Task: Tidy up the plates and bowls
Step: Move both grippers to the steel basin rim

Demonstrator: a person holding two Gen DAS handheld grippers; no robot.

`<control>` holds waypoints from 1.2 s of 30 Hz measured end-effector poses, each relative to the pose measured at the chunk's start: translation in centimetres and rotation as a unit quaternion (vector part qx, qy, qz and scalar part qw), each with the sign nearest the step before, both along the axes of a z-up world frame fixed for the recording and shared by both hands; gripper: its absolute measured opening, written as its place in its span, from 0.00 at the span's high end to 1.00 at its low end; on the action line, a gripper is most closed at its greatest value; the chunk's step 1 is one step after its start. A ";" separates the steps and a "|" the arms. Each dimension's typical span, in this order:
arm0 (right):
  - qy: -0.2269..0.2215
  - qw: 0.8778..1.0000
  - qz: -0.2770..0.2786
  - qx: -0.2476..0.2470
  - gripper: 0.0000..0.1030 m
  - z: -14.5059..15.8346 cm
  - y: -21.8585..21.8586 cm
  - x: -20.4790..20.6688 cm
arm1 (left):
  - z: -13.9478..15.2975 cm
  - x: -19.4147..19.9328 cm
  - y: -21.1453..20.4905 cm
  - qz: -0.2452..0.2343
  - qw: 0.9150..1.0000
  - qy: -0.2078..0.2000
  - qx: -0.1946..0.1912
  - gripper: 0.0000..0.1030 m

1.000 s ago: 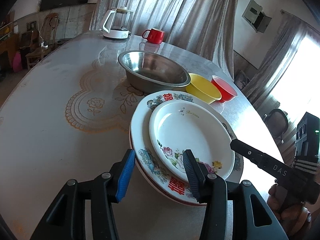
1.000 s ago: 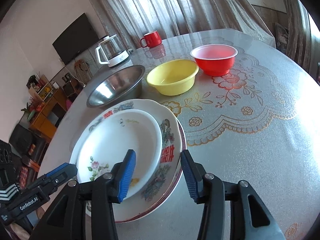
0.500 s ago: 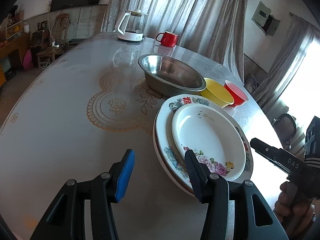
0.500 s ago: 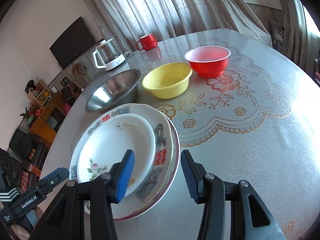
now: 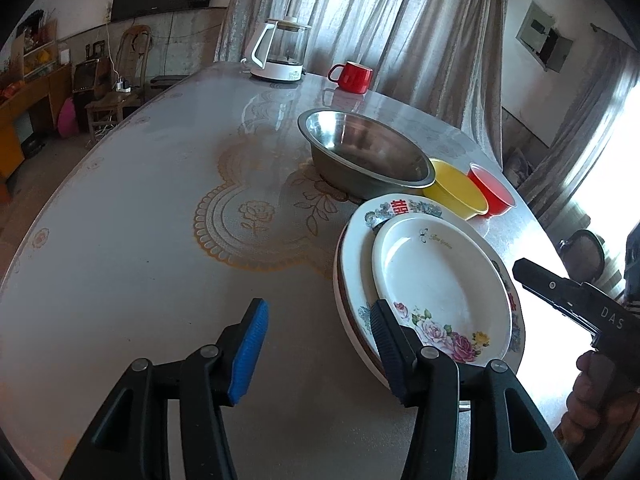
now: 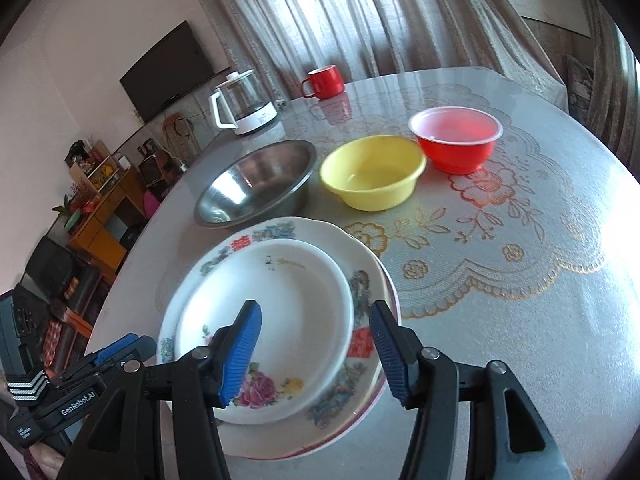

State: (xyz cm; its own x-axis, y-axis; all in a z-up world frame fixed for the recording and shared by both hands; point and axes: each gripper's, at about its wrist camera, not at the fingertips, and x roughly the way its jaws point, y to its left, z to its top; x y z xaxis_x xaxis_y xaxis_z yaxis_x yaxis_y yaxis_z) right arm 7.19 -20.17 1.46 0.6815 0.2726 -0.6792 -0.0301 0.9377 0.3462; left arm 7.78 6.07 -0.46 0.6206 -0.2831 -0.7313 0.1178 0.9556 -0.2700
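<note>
Left wrist view showed the left gripper (image 5: 318,344) with its jaws spread and nothing pinched, only bare table (image 5: 140,240) between them; its far-side finger stood just at the near rim of the plate stack. Those jaws had just been opening. Right wrist view showed the right gripper (image 6: 316,350) with its jaws apart as well, freshly widened, hanging over the near edge of the small floral plate (image 6: 276,320) without pressing on it. That small plate lay on top of a larger patterned plate (image 6: 372,280), with a red-rimmed plate edge peeping out beneath. Beyond the stack stood a steel bowl (image 6: 256,184) on the left, a yellow bowl (image 6: 372,176) just beside it, and a red bowl (image 6: 456,136) farther right, close to the yellow one. At the far edge of the table stood a glass kettle (image 6: 244,106) and a red mug (image 6: 324,82), well apart from the bowls, with curtains (image 6: 360,20) hanging behind. A hand (image 5: 592,396) gripped the right tool's handle at the left view's right edge.
</note>
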 end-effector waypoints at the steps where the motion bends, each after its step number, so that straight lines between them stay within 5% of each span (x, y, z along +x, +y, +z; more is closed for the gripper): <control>1: -0.001 1.000 0.005 0.001 0.45 0.1 0.2 0.2 | 0.0 0.1 0.1 0.002 1.000 0.001 0.000 0.47; 18: -0.007 0.998 0.063 0.025 0.45 1.4 4.2 6.3 | 0.4 5.2 1.7 0.030 1.000 -0.002 -0.001 0.47; 36: 0.053 0.996 0.033 0.058 0.45 -1.4 3.8 15.3 | 0.3 14.6 1.7 0.056 0.997 0.020 -0.038 0.47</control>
State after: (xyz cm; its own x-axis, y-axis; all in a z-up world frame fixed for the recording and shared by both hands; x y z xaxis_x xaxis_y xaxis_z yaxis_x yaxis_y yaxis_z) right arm 22.45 -16.36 0.03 0.5859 0.3948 -0.7077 -0.0469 0.8884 0.4567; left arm 22.40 7.73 -0.13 0.6227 -0.2690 -0.7348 -0.0015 0.9386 -0.3449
